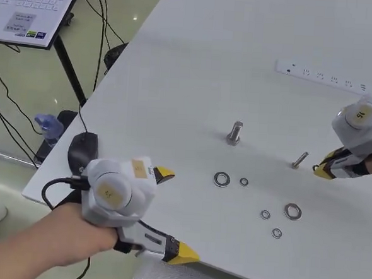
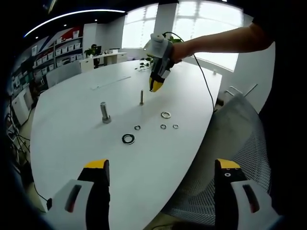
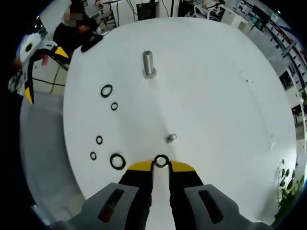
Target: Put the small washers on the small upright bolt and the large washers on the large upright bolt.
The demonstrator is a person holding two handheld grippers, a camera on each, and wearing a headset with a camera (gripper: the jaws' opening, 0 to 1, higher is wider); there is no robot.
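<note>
The white tabletop carries everything, with a power strip along its far side and a computer mouse near its left edge.

The left hand-held gripper hangs at the near-left edge of the tabletop, its yellow-tipped jaws spread wide with nothing between them. It is well apart from the bolts and washers. The right hand-held gripper has its jaws drawn narrow, and they pinch a steel washer at their yellow tips. In the head view its tip sits just beside the small bolt, on the right. Whether the washer touches the tabletop I cannot tell.

The large bolt stands upright on its hex head near the middle of the tabletop - a thick, dull-grey shank with a flat top and nothing on it. The small bolt, thin and silvery, stands to its right, and its shank is bare too.

Two large washers lie flat nearer the person. One lies in front of the large bolt, the other in front of the small bolt. Both are bright metal rings with a wide hole.

Three small washers lie among them - one just beside the first large washer, one left of the second, and one nearest the front edge.
</note>
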